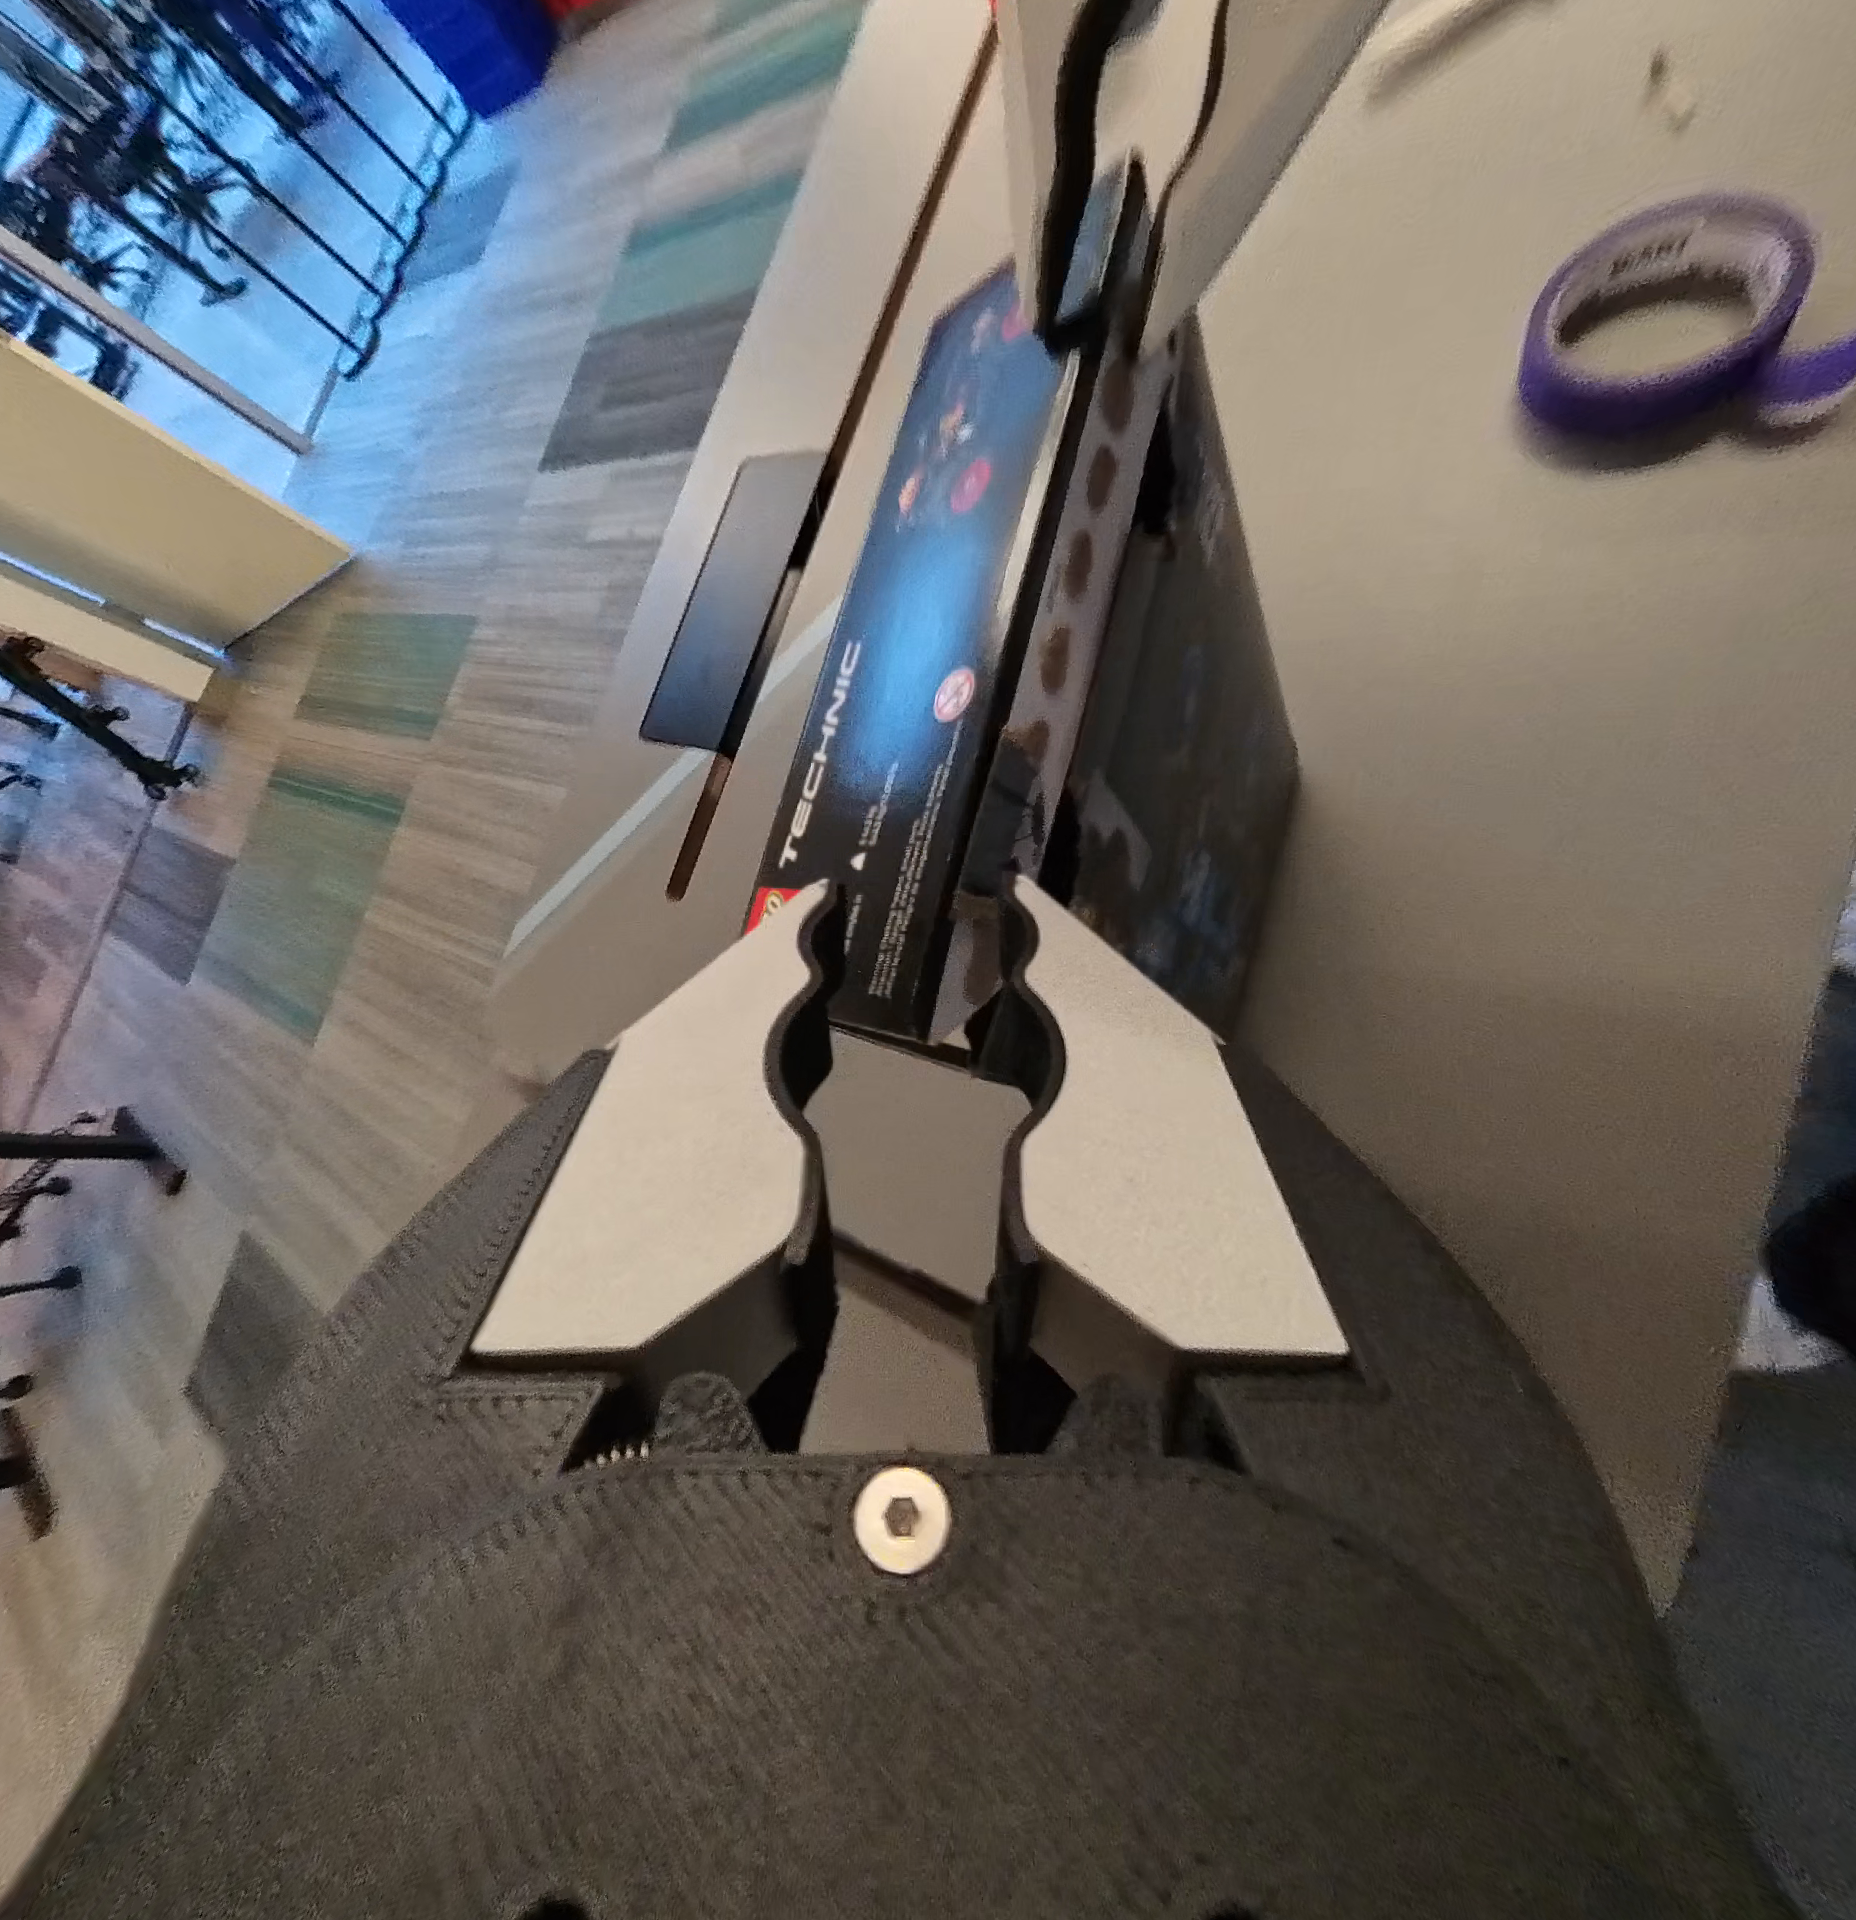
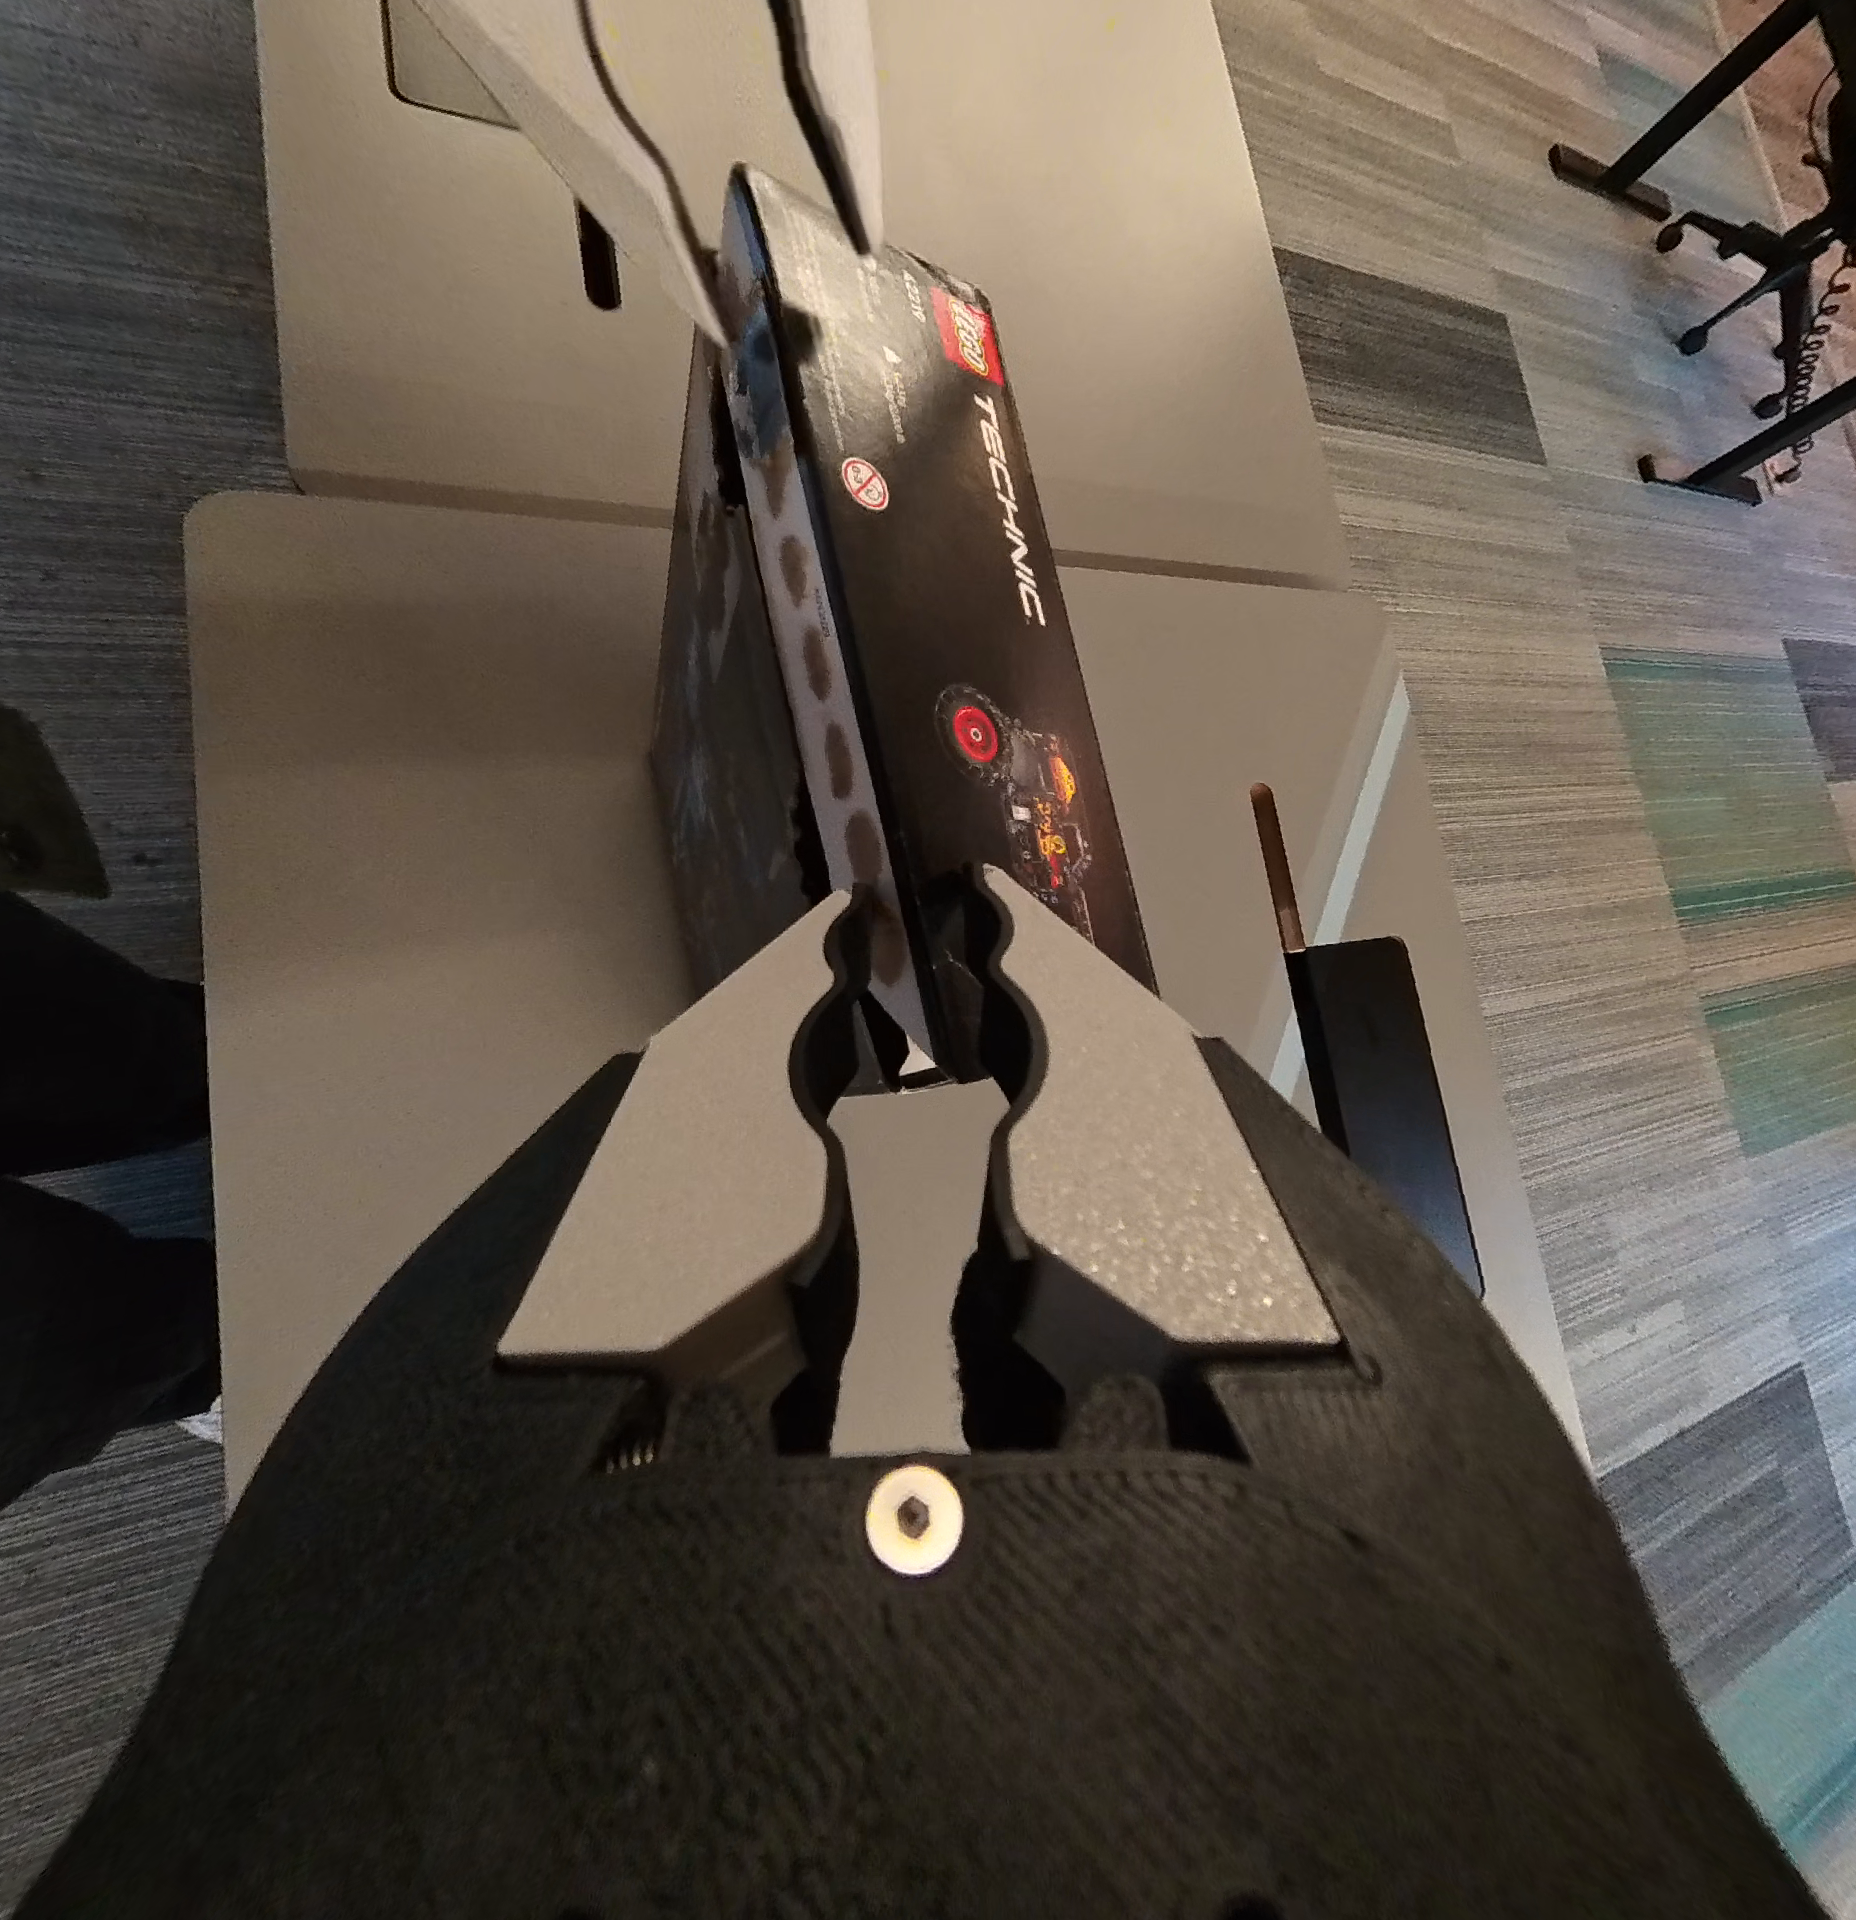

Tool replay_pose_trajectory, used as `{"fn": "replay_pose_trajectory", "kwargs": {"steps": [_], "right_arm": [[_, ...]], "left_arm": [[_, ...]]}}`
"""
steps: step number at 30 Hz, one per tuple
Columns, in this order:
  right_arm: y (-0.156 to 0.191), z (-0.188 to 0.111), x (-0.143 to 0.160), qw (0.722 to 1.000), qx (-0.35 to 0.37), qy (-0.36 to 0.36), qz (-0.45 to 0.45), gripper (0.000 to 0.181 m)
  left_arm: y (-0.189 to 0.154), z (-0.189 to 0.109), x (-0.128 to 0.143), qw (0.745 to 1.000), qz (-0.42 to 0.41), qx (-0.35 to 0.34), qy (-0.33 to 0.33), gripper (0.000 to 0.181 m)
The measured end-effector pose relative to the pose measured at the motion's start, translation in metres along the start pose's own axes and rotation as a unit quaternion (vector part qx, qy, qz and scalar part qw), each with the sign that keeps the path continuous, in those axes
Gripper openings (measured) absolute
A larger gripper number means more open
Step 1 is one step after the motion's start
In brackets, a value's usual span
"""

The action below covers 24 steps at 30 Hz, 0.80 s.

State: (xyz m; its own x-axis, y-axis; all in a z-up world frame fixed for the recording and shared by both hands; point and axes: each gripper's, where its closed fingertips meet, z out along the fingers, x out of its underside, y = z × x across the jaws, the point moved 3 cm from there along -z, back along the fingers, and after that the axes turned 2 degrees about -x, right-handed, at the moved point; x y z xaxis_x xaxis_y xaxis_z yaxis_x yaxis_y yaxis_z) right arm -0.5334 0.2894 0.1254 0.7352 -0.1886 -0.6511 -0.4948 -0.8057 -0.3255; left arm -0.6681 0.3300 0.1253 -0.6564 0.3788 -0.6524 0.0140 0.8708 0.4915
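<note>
Each hand-held gripper, left [image 1: 919, 909] and right [image 2: 919, 883], clamps an opposite end of the printed black box flap [image 2: 945, 623] above the table [image 2: 436, 727].

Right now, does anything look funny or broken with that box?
Yes. The dark toy box has its long top flap lifted and tilted instead of shut. The right gripper pinches one end of the flap and the left gripper pinches the other. I see no tears or spills.
</note>
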Motion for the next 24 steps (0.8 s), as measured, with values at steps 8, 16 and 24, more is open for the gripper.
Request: {"fn": "replay_pose_trajectory", "kwargs": {"steps": [8,16,24], "right_arm": [[-0.002,-0.001,0.001,1.0,-0.006,0.006,0.011,0.016],[0.015,0.006,0.008,0.995,-0.096,0.024,0.031,0.0],[0.055,0.029,0.023,0.977,-0.172,0.118,0.037,0.0]], "left_arm": [[0.003,0.012,0.002,0.999,0.045,-0.01,0.021,0.011],[-0.009,0.017,0.009,0.99,0.136,-0.005,0.023,0.005],[-0.007,0.018,0.008,0.996,0.094,0.011,0.001,0.005]]}}
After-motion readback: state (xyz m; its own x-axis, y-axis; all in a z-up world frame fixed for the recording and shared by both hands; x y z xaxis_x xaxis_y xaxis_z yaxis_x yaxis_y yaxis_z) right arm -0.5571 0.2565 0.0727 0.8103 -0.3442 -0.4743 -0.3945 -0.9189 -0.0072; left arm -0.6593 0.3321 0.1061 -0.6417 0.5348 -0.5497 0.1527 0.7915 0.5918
